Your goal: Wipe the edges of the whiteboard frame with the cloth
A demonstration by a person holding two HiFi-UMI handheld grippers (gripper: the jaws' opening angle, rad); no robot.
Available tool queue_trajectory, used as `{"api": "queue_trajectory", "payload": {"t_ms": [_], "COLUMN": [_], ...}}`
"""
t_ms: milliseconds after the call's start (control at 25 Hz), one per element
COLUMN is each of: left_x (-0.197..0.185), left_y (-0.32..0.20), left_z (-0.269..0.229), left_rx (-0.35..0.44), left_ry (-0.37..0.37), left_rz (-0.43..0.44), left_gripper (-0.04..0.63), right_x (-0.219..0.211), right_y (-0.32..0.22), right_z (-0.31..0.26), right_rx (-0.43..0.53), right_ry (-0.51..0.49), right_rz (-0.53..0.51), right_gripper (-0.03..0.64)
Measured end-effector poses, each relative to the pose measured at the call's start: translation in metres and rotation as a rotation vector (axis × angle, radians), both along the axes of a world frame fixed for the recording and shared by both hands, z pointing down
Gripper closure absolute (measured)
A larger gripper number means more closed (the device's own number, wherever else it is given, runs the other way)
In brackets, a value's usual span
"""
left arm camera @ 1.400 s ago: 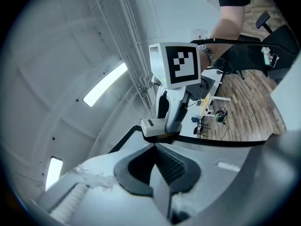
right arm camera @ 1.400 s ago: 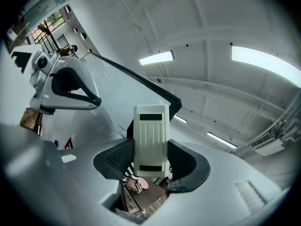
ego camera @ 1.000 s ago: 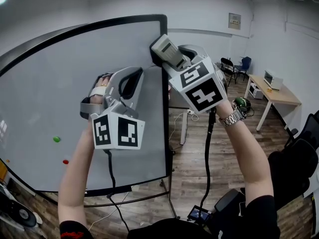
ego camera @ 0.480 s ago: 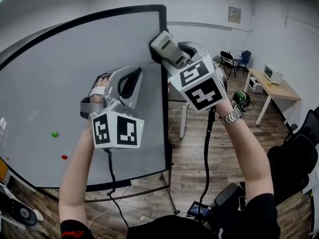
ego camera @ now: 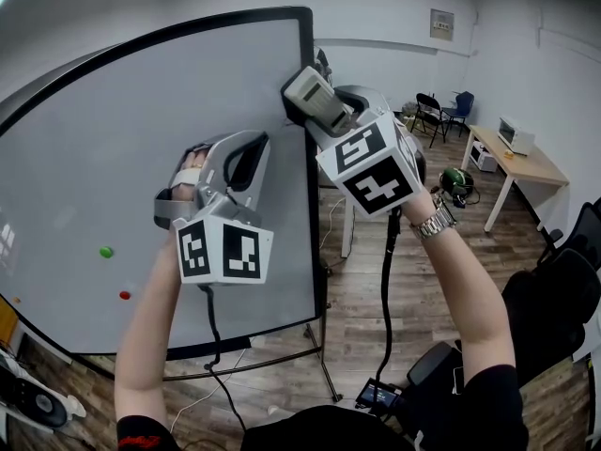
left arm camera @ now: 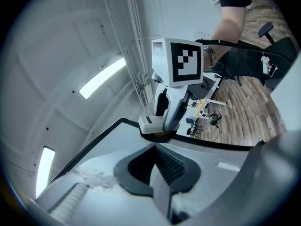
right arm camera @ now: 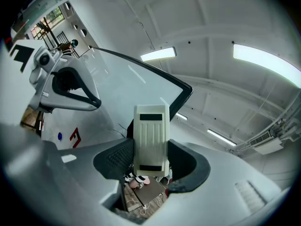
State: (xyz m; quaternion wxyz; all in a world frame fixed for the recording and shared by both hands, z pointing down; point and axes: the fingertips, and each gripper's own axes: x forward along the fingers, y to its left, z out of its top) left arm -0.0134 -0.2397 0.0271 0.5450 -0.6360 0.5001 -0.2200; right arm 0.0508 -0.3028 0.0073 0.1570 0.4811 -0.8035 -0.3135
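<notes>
The whiteboard (ego camera: 141, 158) has a black frame (ego camera: 315, 214). My right gripper (ego camera: 324, 106) is shut on a cream eraser block (ego camera: 317, 99), whose dark underside presses on the frame's right edge near the top corner. The right gripper view shows the block (right arm camera: 151, 140) upright between the jaws, with the frame corner (right arm camera: 181, 98) behind it. My left gripper (ego camera: 225, 153) hovers in front of the board's face, left of the right one. Its jaws (left arm camera: 157, 171) are shut with nothing between them. From there the block (left arm camera: 151, 125) is seen resting on the frame (left arm camera: 94, 142). No loose cloth shows.
A green magnet (ego camera: 106, 251) and a red magnet (ego camera: 124, 295) stick to the board at lower left. The board's stand legs (ego camera: 319, 374) rest on wood floor. At right are a table (ego camera: 526, 172) with a microwave (ego camera: 515, 148), chairs (ego camera: 437, 120) and an office chair (ego camera: 563, 280).
The eraser block stays against the right frame edge near the top. Both grippers shifted only slightly; the left one sits a little lower.
</notes>
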Motion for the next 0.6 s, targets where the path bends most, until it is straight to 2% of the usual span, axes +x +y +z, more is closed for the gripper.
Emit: {"api": "queue_trajectory", "payload": {"t_ms": [600], "left_x": [0.001], "left_y": [-0.007], "left_z": [0.011], "left_rx": [-0.037], "left_ry": [0.0], "left_rz": [0.019], "left_gripper": [0.594], "right_x": [-0.001], "right_y": [-0.004], "right_z": [0.015], "right_rx": [-0.005], "right_ry": [-0.016], "right_rz": [0.01], "right_gripper": [0.385]}}
